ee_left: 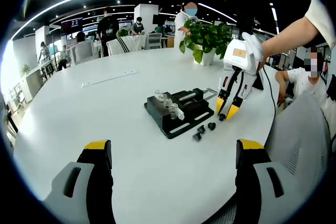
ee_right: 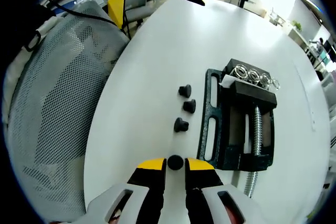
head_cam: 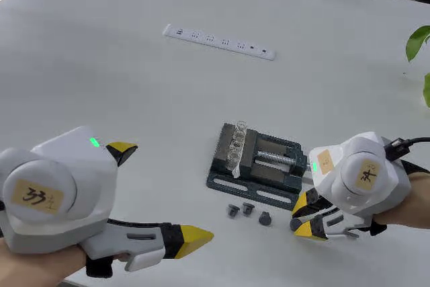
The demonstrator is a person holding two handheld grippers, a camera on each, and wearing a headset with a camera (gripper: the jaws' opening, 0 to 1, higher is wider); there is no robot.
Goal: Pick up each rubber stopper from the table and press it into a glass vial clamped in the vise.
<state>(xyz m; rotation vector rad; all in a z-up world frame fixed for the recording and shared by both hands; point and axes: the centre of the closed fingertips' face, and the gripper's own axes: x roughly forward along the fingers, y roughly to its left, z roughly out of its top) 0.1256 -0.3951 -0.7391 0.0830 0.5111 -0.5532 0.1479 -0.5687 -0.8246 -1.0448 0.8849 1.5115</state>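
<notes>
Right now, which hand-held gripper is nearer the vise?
Right. The right hand-held gripper is just beside the vise; the left hand-held gripper sits far off to its other side.

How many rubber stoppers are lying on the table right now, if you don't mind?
4. Three stoppers lie in a row beside the vise; the fourth stopper sits between the right gripper jaw tips. None look hidden.

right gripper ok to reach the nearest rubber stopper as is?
Likely yes: the rubber stopper lies on bare table just ahead of the right gripper, jaws open; the vise stands to one side.
</notes>
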